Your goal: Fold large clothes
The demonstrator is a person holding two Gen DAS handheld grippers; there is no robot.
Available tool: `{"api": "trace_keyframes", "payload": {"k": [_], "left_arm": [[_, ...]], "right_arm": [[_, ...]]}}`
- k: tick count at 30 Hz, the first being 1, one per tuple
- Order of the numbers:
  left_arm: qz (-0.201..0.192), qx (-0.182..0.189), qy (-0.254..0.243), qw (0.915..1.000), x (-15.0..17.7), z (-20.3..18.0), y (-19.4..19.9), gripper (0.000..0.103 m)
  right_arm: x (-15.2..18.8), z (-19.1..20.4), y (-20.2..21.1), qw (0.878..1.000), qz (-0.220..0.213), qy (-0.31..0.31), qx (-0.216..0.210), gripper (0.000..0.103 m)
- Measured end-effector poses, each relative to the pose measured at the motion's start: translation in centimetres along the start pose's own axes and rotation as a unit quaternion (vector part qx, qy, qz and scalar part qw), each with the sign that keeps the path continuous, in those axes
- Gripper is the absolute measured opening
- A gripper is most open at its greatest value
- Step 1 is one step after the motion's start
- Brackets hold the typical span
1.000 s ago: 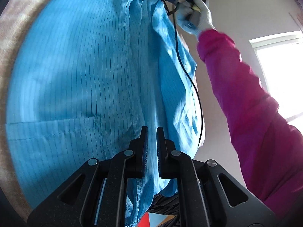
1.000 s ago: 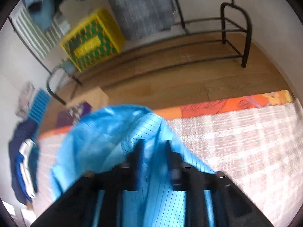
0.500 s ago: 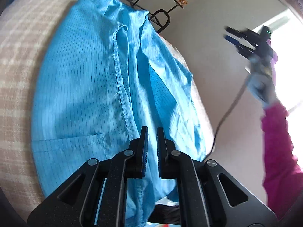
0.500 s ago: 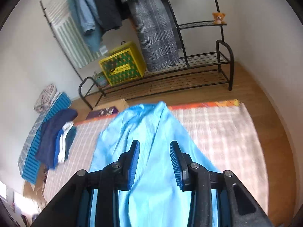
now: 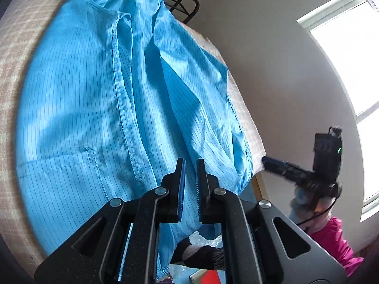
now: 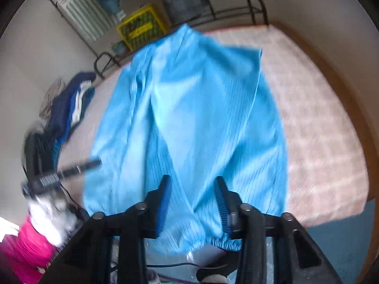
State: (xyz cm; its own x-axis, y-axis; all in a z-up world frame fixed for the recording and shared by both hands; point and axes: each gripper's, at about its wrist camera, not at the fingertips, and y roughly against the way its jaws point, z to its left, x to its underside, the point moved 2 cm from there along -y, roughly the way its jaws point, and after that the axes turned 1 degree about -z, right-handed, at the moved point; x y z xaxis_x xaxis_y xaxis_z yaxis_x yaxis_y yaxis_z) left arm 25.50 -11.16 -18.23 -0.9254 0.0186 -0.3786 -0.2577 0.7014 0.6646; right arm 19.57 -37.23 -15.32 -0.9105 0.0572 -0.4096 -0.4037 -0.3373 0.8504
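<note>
A large light-blue pinstriped garment (image 5: pixel 94 106) lies spread lengthwise on the checked bed cover (image 5: pixel 9 59), and its near end hangs over the bed's edge. My left gripper (image 5: pixel 188 163) is shut at that near end, with a fold of the cloth running into the thin gap between its pads. In the right wrist view, which is blurred, the garment (image 6: pixel 189 106) fills the middle. My right gripper (image 6: pixel 193 182) hovers above its near hem with its jaws opening and nothing pressed between them. From the left wrist view, the right gripper (image 5: pixel 266 159) is just off the garment's right edge.
A pile of dark blue clothes (image 6: pixel 71 104) lies at the bed's left side. Beyond the bed's far end stand a yellow crate (image 6: pixel 142 27) and a black metal rack (image 6: pixel 255 2). A pink sleeve (image 5: pixel 336 241) is at the right, below a bright window (image 5: pixel 350 71).
The right gripper let go of the garment's top end and swept back to the near edge, its jaws widening. The garment went from hanging in the air to lying on the bed.
</note>
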Motion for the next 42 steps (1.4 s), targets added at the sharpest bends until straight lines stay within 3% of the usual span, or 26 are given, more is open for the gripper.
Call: {"api": "trace_keyframes", "payload": {"k": [2, 6, 10, 12, 14, 19, 21, 22, 24, 27, 31, 32, 34, 36, 41, 42], "left_arm": [[0.003, -0.002, -0.001, 1.0, 0.2, -0.4, 0.2, 0.005], [-0.008, -0.012, -0.01, 0.9998, 0.6, -1.1, 1.2, 0.005], [-0.019, -0.018, -0.01, 0.9996, 0.7, -1.1, 2.2, 0.005], [-0.023, -0.02, -0.009, 0.9995, 0.7, -1.0, 2.6, 0.005], [-0.029, -0.016, -0.002, 0.9995, 0.7, -0.9, 3.1, 0.005], [-0.045, -0.012, 0.007, 0.9989, 0.6, -0.4, 4.3, 0.005], [-0.046, -0.014, 0.009, 0.9988, 0.7, -0.4, 4.4, 0.005], [-0.044, -0.011, 0.01, 0.9989, 0.8, -0.5, 4.2, 0.005], [-0.033, -0.005, 0.004, 0.9994, 1.4, -1.0, 3.6, 0.005], [-0.012, -0.008, -0.023, 0.9996, 2.5, -2.3, 1.9, 0.005], [0.006, 0.003, -0.035, 0.9994, 3.1, -4.0, -0.4, 0.005], [0.004, 0.004, -0.038, 0.9993, 3.0, -4.3, -0.8, 0.005], [0.007, 0.007, -0.041, 0.9991, 2.8, -4.9, -1.2, 0.005], [0.009, 0.004, -0.045, 0.9989, 2.6, -5.2, -1.4, 0.005], [0.011, -0.006, -0.049, 0.9987, 0.7, -5.4, -1.4, 0.005], [0.011, -0.009, -0.051, 0.9986, 0.4, -5.5, -1.5, 0.005]], "right_arm": [[1.0, 0.0, -1.6, 1.0, 0.012, 0.019, -0.001, 0.059], [2.3, 0.5, -3.9, 0.998, 0.046, 0.045, 0.001, 0.055], [3.3, 2.3, -3.8, 0.995, 0.062, 0.076, -0.024, 0.008], [3.5, 3.3, -3.1, 0.994, 0.057, 0.085, -0.027, 0.0], [3.5, 4.2, -2.1, 0.995, 0.045, 0.075, -0.036, 0.0], [3.9, 8.9, -1.7, 0.99, 0.037, 0.064, -0.121, 0.0], [4.9, 11.2, -2.8, 0.982, 0.056, 0.065, -0.166, 0.008], [5.2, 11.8, -3.0, 0.98, 0.062, 0.071, -0.175, 0.029], [5.7, 12.5, -2.7, 0.981, 0.046, 0.084, -0.166, 0.042], [5.1, 9.9, -1.1, 0.986, 0.025, 0.05, -0.155, 0.041], [3.5, 3.6, 0.8, 0.995, -0.009, -0.016, -0.102, 0.041], [3.4, 2.5, 0.7, 0.995, -0.007, -0.021, -0.093, 0.043], [3.5, 1.1, 0.1, 0.996, 0.006, -0.028, -0.09, 0.056], [4.0, 0.4, -1.3, 0.997, 0.018, -0.017, -0.07, 0.059], [4.6, 1.7, -4.5, 0.997, 0.05, 0.036, -0.051, 0.055], [4.8, 2.3, -4.8, 0.996, 0.058, 0.048, -0.053, 0.037]]}}
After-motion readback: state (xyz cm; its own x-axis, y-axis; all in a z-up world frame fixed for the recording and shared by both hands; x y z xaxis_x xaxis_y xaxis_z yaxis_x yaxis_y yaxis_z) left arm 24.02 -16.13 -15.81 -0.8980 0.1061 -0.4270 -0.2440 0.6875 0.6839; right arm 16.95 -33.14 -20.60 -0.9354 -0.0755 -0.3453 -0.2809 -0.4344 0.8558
